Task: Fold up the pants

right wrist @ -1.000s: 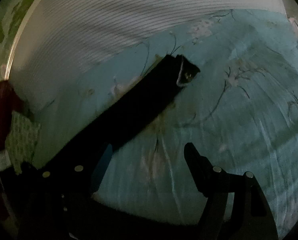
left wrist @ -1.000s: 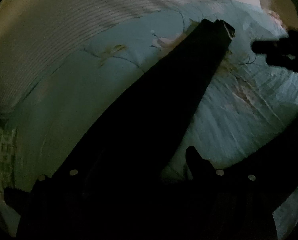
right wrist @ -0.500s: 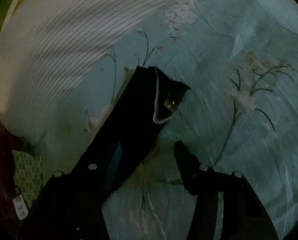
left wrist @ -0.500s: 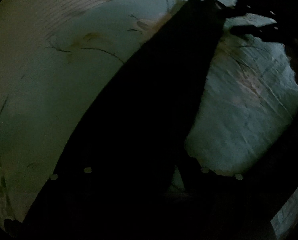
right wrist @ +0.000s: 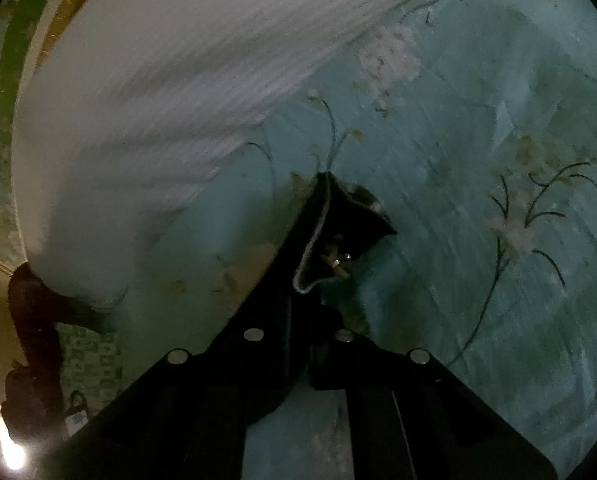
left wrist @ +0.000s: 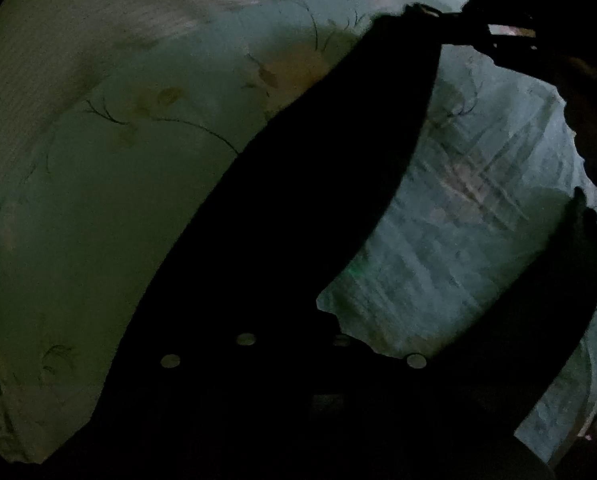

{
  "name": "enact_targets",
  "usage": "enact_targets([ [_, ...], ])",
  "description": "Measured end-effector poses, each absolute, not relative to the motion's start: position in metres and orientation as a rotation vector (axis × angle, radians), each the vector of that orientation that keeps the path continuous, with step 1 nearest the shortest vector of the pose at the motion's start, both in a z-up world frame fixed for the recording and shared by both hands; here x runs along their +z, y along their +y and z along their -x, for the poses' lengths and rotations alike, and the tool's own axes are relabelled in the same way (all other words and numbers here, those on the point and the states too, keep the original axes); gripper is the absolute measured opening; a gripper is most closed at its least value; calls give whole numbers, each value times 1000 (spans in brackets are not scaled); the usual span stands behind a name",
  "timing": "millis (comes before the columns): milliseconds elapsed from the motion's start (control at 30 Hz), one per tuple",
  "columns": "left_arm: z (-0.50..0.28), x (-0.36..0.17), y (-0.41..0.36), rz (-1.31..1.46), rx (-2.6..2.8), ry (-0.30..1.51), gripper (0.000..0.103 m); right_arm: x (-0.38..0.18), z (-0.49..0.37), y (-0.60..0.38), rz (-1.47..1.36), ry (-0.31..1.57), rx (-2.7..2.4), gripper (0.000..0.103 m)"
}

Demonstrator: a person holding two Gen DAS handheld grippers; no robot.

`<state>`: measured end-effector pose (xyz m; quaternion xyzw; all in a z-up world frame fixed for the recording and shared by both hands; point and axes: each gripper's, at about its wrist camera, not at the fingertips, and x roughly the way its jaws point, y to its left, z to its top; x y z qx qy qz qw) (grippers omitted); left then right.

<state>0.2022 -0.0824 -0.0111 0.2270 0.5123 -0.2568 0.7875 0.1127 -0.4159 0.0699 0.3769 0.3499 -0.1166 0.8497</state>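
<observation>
The black pants (left wrist: 318, 200) lie on a light blue floral bedsheet (left wrist: 118, 220). In the left wrist view one leg runs from my left gripper (left wrist: 294, 332) up to its hem at the top right, where my right gripper (left wrist: 494, 28) meets it. The left jaws stand close together over the dark cloth. In the right wrist view my right gripper (right wrist: 298, 316) is shut on the pants leg hem (right wrist: 330, 232), whose open cuff with a pale edge stands up just past the fingertips.
A white ribbed blanket or pillow (right wrist: 178, 80) lies along the far side of the bed. A patterned cloth (right wrist: 90, 352) and a dark red object (right wrist: 30, 320) sit at the left edge. A bright lamp (right wrist: 12, 456) glows at lower left.
My right gripper moved forward to the leg hem and closed on it. My left gripper's jaws came together on the pants and the view shifted closer over the cloth.
</observation>
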Motion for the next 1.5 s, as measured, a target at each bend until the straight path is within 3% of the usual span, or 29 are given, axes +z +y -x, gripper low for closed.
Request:
enact_targets([
  [233, -185, 22, -68, -455, -624, 1070, 4, 91, -69, -402, -817, 724, -253, 6],
  [733, -79, 41, -58, -492, -750, 1022, 4, 83, 61, -366, -911, 740, -368, 6],
  [1500, -34, -15, -45, -552, -779, 1123, 5, 30, 128, -337, -900, 856, -555, 6],
])
